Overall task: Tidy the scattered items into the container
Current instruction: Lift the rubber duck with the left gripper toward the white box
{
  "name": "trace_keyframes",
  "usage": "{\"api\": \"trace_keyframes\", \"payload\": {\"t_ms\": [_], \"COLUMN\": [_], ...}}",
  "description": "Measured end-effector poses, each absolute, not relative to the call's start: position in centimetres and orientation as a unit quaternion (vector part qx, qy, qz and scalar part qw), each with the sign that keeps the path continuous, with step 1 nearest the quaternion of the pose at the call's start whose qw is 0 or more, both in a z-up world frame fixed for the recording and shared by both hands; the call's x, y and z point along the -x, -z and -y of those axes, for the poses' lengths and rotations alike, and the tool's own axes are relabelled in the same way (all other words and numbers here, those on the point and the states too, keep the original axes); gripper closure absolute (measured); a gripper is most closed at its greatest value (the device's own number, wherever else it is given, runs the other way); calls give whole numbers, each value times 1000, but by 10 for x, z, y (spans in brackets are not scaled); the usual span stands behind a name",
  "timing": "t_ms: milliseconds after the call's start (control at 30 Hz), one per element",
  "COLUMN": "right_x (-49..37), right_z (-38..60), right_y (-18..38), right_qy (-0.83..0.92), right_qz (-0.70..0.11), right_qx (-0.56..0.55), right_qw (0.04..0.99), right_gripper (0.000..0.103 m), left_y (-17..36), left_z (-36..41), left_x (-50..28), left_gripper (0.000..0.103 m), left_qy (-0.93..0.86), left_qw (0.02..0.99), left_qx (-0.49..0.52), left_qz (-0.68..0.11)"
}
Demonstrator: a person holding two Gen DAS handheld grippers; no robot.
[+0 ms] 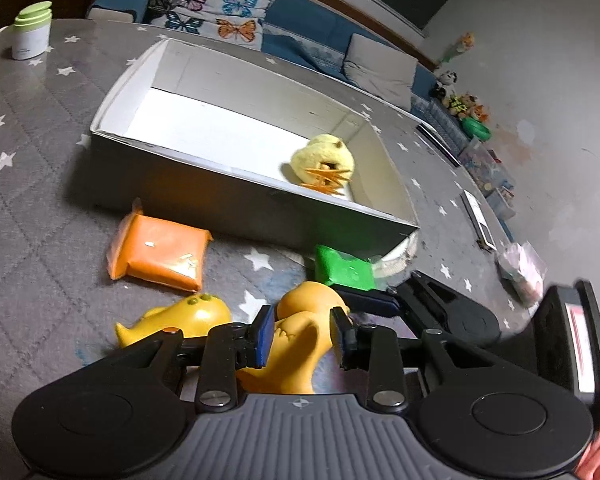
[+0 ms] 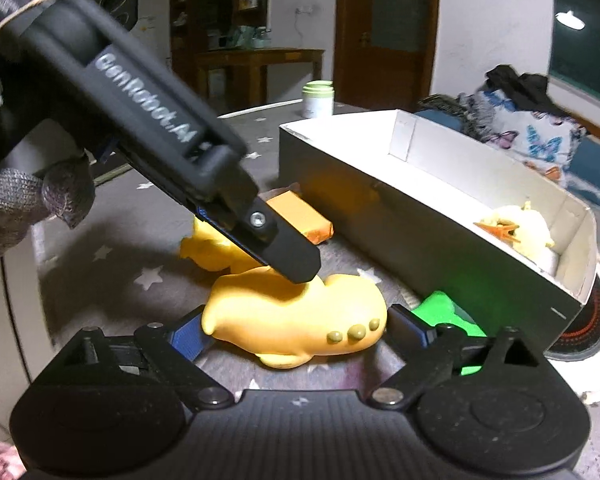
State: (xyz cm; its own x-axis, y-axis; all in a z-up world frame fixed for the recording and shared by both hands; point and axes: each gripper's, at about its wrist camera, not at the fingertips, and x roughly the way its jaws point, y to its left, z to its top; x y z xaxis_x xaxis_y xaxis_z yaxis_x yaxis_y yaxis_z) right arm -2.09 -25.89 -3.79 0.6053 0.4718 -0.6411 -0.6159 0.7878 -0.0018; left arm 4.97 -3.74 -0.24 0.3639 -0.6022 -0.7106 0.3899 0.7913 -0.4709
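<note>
Black-framed, blue-padded left gripper (image 1: 300, 334) stood slightly parted astride an orange rubber fish toy's (image 1: 296, 344) tail. The right gripper (image 2: 296, 330) gaped wide around it, beside the white cardboard box (image 1: 228, 184).

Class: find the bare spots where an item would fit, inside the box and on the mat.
The box floor is bare from its left wall to the plush chick. The mat is free left of the orange pack, toward the green-lidded jar. Crowded: before the box, with yellow toys, green block, both grippers.
</note>
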Motion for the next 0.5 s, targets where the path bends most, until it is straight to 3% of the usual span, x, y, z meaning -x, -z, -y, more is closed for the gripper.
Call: {"api": "trace_keyframes", "payload": {"t_ms": [333, 500], "right_x": [26, 24], "right_z": [263, 262], "right_y": [37, 35], "right_qy": [-349, -353], "right_qz": [-315, -318], "right_qx": [165, 164], "right_qw": [867, 865], "right_gripper": [9, 9], "left_y": [6, 9], "left_z": [62, 62], "left_x": [-42, -43], "left_gripper": [64, 62], "left_qy": [309, 311], "left_qw": [824, 822], "left_qx": [3, 6], "left_qz": [-475, -478]}}
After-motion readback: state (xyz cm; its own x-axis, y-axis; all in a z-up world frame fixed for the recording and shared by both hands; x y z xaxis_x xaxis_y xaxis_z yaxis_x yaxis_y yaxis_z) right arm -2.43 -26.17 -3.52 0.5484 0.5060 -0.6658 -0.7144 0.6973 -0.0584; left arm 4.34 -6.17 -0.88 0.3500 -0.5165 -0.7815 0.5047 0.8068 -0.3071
